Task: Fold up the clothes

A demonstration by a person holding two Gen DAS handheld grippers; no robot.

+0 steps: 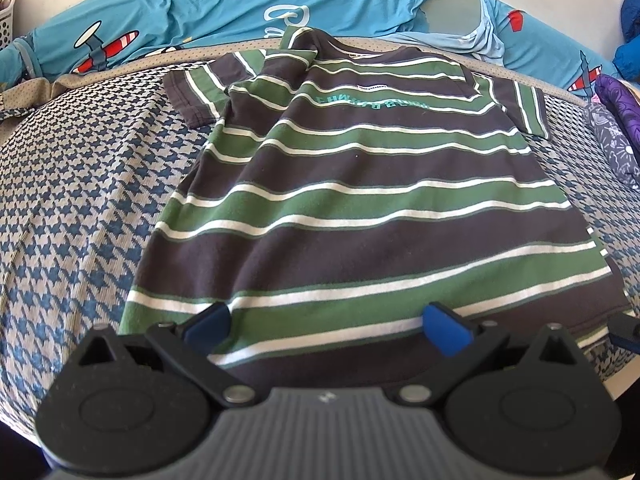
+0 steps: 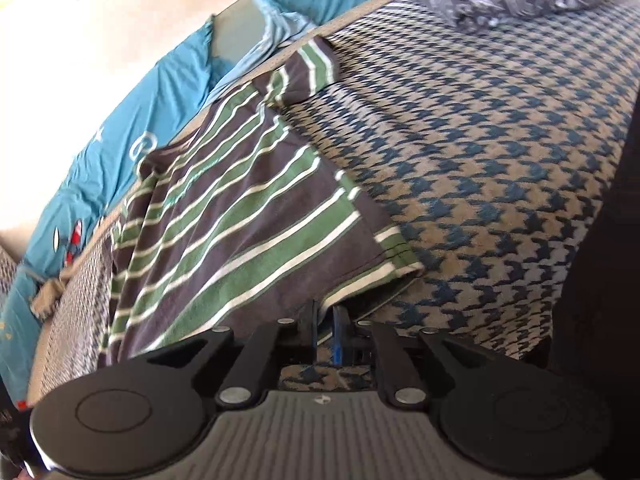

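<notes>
One brown, green and white striped cotton T-shirt (image 1: 360, 184) lies spread on the houndstooth bedspread (image 1: 80, 200). My right tongs (image 2: 324, 336) pinch its hem corner; my left tongs (image 1: 326, 326) hover spread over the hem. I'd grip there too, lifting evenly. Blue aeroplane-print bedding (image 1: 200, 12) lines the wall.
</notes>
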